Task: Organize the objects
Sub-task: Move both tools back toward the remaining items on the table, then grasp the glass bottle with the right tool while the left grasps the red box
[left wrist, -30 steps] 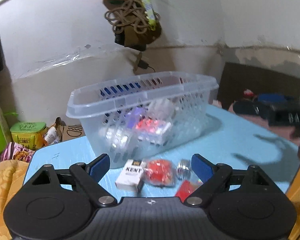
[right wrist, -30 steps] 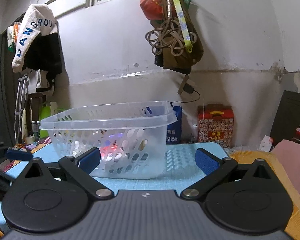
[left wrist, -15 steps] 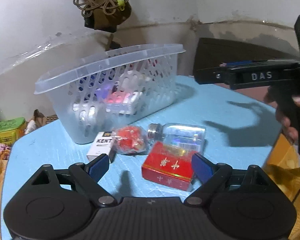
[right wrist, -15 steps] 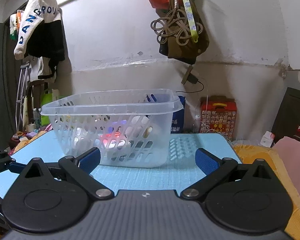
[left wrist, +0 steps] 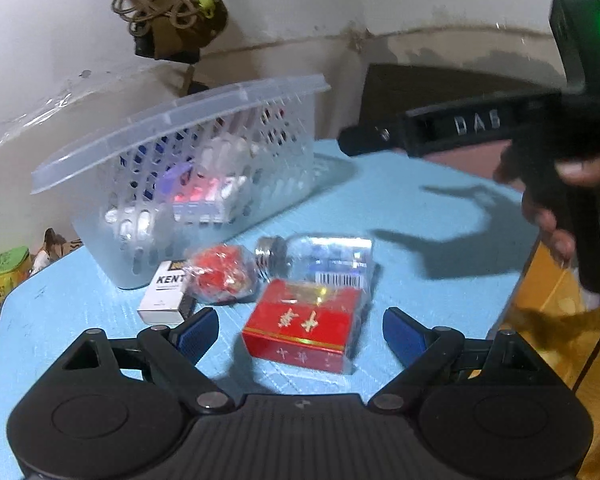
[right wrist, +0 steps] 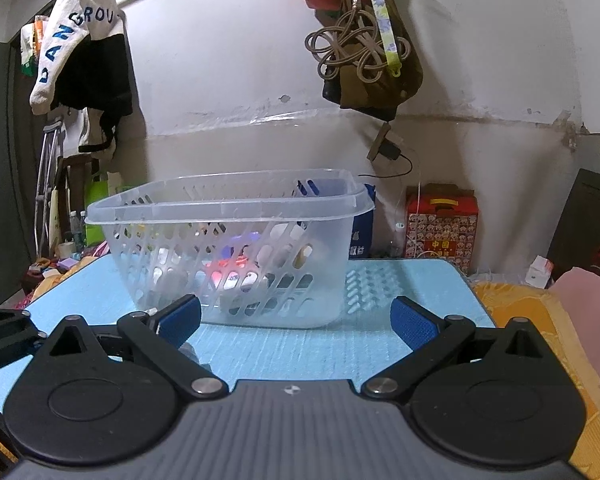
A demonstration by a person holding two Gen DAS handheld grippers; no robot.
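Note:
A clear plastic basket (left wrist: pixel 172 136) holding several small items stands on the blue table (left wrist: pixel 420 216); it also shows in the right wrist view (right wrist: pixel 228 208). In front of it lie a white KENT pack (left wrist: pixel 165 296), a red wrapped sweet bag (left wrist: pixel 220 276), a small clear bottle with a silver cap (left wrist: pixel 324 256) and a red box (left wrist: pixel 304 324). My left gripper (left wrist: pixel 300 332) is open, its fingers either side of the red box, just short of it. My right gripper (right wrist: pixel 296 320) is open and empty, facing the basket's end; its body shows in the left wrist view (left wrist: pixel 476 124).
A green tin (left wrist: pixel 2 276) sits off the table's left edge. A red printed box (right wrist: pixel 442 224) stands behind the table against the wall. Bags and cord (right wrist: pixel 364 48) hang on the wall above. Yellow and pink cloth (right wrist: pixel 572 312) lies right of the table.
My left gripper has tilted down and swung right, bringing the red box and bottle between its fingers. The right gripper has moved closer to the basket.

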